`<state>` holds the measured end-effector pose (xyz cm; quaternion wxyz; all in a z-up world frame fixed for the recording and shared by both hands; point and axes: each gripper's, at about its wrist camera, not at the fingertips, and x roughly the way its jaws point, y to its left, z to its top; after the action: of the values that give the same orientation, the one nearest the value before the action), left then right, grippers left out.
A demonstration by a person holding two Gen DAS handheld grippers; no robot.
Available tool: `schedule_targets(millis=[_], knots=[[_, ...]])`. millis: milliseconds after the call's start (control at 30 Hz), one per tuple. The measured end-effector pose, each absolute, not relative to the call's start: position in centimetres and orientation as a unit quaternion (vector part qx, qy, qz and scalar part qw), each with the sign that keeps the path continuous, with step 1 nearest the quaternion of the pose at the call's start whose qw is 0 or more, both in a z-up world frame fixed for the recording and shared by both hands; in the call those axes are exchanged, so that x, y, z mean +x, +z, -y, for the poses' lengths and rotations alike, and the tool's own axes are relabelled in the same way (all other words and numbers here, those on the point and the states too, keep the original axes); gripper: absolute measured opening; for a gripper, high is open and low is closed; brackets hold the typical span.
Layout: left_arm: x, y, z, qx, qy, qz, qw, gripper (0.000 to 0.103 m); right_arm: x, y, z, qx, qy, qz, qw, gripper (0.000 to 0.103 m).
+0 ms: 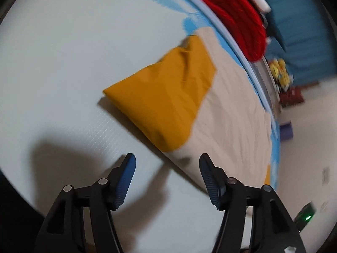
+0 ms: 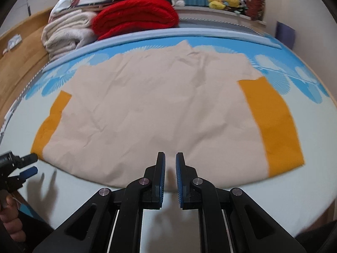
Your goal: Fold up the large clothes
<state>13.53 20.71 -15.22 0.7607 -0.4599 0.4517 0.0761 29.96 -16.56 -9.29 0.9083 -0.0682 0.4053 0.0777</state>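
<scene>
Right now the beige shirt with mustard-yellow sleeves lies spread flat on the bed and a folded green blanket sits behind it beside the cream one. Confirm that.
Not quite: the folded blanket is red, not green, as the right wrist view shows. The rest holds: the beige shirt with mustard-yellow sleeves lies spread flat on the bed, and the red blanket sits behind it beside the cream blanket.

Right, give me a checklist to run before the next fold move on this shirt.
1. Shirt spread flat on the bed: ok.
2. Left sleeve lying out to the side: ok.
3. Right sleeve lying out flat: ok.
4. Left gripper open, nothing between its fingers: ok.
5. Right gripper open enough to take cloth: not ok, nearly shut and empty.
6. Left-wrist picture sharp enough to aim: not ok, blurred.
</scene>
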Motion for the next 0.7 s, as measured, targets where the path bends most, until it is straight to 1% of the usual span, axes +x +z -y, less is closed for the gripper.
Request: schedule_targets(millis=[167,300,367,400,433,467,533,600,633,700], knots=[[15.0,-16.8,-21.7,-0.518,0.074,-0.419,0.742,0.058,32.9,-12.7,15.9,-0.074,0.06,-0.451,0.887,0.011],[16.2,-17.1,-21.5,-0.521,0.08,-0.397,0.752,0.056,33.2,-13.2,15.6,-0.082,0.056,-0.45,0.887,0.011],[16.6,-17.1,-21.6,-0.521,0.09,-0.386,0.756,0.052,33.1,-13.1,15.6,-0.085,0.06,-0.449,0.887,0.011],[16.7,-17.2,-21.7,-0.524,0.096,-0.382,0.756,0.046,33.1,-13.1,15.7,-0.081,0.063,-0.449,0.887,0.011],[16.9,-17.4,-21.7,-0.528,0.098,-0.379,0.754,0.037,33.1,-13.0,15.9,-0.077,0.066,-0.45,0.887,0.011],[17.1,-17.5,-21.8,-0.532,0.097,-0.379,0.751,0.035,33.1,-12.9,16.1,-0.074,0.069,-0.451,0.887,0.011],[17.4,-17.7,-21.8,-0.538,0.09,-0.381,0.747,0.019,32.9,-12.7,16.3,-0.07,0.073,-0.45,0.887,0.011],[17.6,-17.0,-21.8,-0.535,0.079,-0.386,0.747,0.011,32.8,-12.6,16.5,-0.068,0.076,-0.452,0.886,0.011],[17.7,-16.2,-21.8,-0.527,0.077,-0.391,0.751,0.009,32.8,-12.5,16.6,-0.067,0.076,-0.452,0.886,0.012],[17.8,-13.4,-21.6,-0.493,0.068,-0.39,0.775,0.009,32.5,-11.9,16.6,-0.063,0.076,-0.449,0.888,0.012]])
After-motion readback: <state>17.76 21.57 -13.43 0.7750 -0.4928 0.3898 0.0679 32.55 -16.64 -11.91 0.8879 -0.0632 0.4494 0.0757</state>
